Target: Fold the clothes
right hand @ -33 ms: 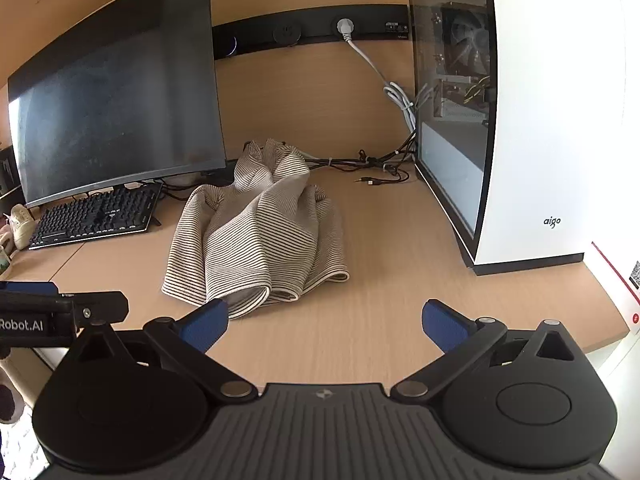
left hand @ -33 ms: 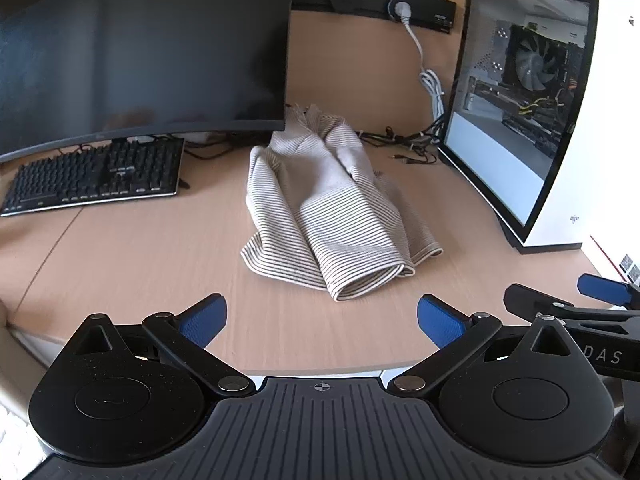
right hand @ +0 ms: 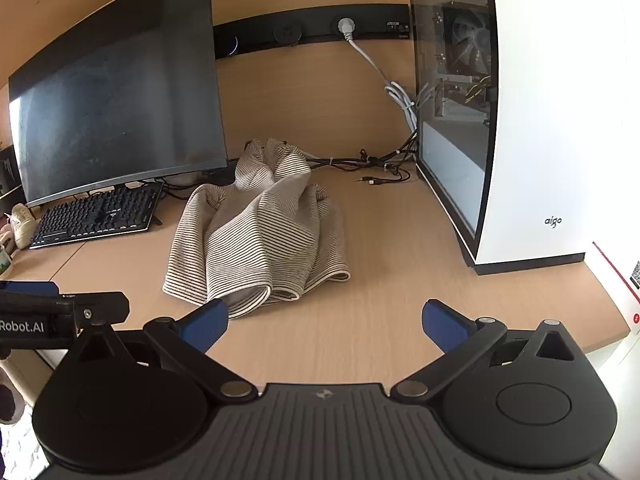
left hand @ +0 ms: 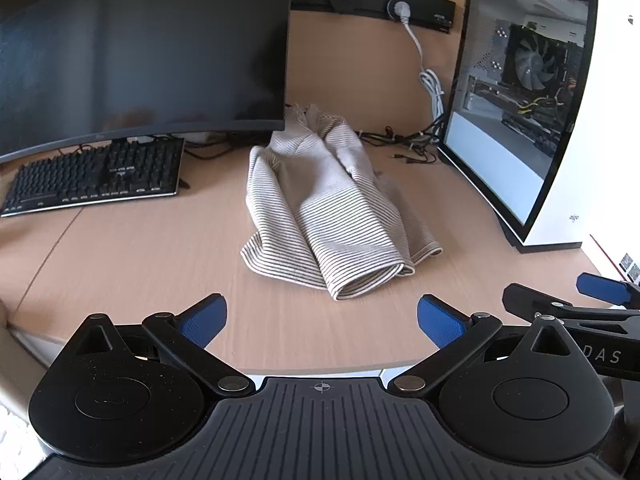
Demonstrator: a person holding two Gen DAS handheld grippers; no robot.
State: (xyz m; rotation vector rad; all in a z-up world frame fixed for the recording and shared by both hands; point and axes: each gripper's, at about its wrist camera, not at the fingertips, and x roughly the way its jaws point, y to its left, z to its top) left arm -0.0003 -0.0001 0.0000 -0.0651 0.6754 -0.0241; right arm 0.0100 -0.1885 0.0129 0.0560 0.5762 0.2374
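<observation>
Where the striped garment (left hand: 332,216) bunches behind the monitor (left hand: 136,52), its shape is unreadable. Both my left tongs (left hand: 322,318) and right tongs (right hand: 325,320) are spread, empty. Nothing has shifted since the earlier frame.

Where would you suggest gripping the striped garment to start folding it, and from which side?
Probably the rolled hem of the striped garment, approached from the desk's front edge. That looped edge lies nearest and stands slightly off the wood, so the open left gripper could slide a finger under.
</observation>
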